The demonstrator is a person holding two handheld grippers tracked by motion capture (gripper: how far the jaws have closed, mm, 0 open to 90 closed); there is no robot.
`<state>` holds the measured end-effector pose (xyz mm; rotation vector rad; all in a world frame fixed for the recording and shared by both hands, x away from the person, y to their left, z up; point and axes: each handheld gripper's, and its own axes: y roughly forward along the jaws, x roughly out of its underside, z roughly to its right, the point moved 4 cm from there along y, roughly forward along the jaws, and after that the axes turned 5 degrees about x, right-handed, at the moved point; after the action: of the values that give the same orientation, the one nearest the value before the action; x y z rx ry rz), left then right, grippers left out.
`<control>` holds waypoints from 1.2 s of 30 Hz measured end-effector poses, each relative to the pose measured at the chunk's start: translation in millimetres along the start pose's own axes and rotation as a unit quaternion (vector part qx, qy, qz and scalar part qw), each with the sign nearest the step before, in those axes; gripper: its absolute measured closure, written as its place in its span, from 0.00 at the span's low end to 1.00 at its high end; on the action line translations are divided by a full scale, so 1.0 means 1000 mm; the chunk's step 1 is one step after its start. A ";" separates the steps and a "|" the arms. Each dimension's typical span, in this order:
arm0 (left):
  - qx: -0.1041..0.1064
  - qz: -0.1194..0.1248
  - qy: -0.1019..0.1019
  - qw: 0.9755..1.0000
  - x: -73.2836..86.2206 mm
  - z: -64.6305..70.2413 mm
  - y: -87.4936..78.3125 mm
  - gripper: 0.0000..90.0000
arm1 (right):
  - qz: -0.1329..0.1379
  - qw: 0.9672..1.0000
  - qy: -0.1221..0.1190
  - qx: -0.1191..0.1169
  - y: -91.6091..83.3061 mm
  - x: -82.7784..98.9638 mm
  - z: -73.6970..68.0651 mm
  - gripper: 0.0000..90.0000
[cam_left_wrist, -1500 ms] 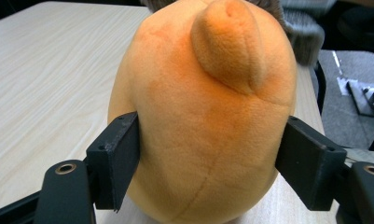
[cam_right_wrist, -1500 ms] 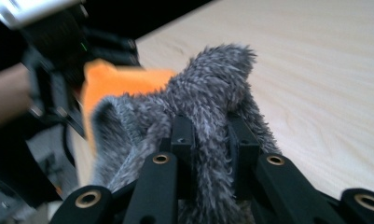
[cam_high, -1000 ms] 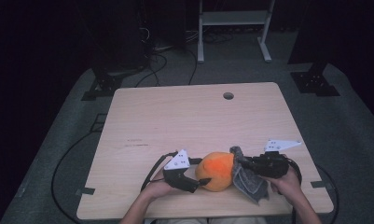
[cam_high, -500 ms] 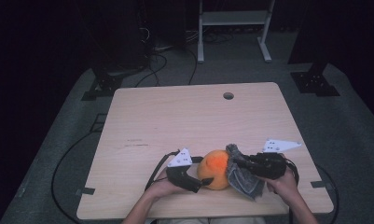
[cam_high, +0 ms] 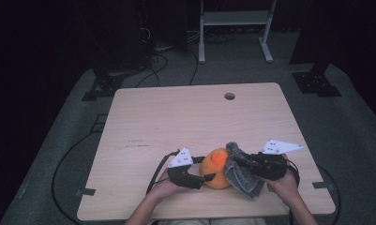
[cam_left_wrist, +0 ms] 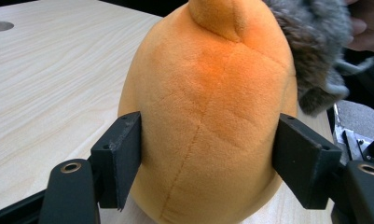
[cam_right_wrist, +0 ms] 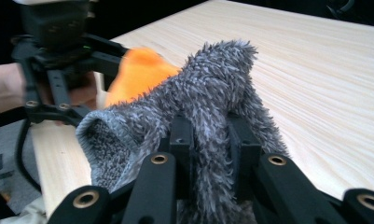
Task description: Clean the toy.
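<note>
An orange plush toy (cam_high: 214, 166) stands on the wooden table (cam_high: 190, 117) near its front edge. My left gripper (cam_high: 205, 179) has just been closing, and its pads (cam_left_wrist: 121, 154) now press both sides of the plush (cam_left_wrist: 208, 112). My right gripper (cam_high: 237, 158) is shut on a grey fuzzy sock (cam_high: 242, 176), which lies against the plush's right side. In the right gripper view the sock (cam_right_wrist: 212, 93) is pinched between the jaws, its open cuff hanging to the left. Behind it are the orange plush (cam_right_wrist: 140, 72) and the left gripper (cam_right_wrist: 58, 60).
The table has a cable hole (cam_high: 229, 96) near its far edge. Cables trail from both grippers over the front edge. On the dark floor beyond are a white stand (cam_high: 232, 28), black stand feet (cam_high: 317, 79) and loose cables (cam_high: 153, 56).
The right gripper has carried the grey sock a little left and up against the plush. The left gripper has stayed in place around the plush.
</note>
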<state>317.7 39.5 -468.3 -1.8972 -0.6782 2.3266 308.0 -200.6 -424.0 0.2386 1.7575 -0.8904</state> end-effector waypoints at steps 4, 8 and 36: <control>-0.001 0.001 0.006 1.000 -0.001 0.002 0.003 0.32 | 0.025 0.999 -0.005 -0.021 -0.006 -0.010 -0.009 0.83; 0.005 -0.007 0.009 1.000 0.000 0.004 0.008 0.19 | 0.009 0.999 -0.036 -0.027 0.004 -0.013 -0.021 0.83; -0.021 -0.040 0.089 0.995 -0.019 0.020 0.000 0.33 | 0.038 0.999 -0.012 -0.036 0.005 -0.026 -0.032 0.83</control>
<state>303.0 27.4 -448.4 -2.0254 -0.7738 2.0804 296.9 -169.2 -399.2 0.2445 1.7442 -0.7713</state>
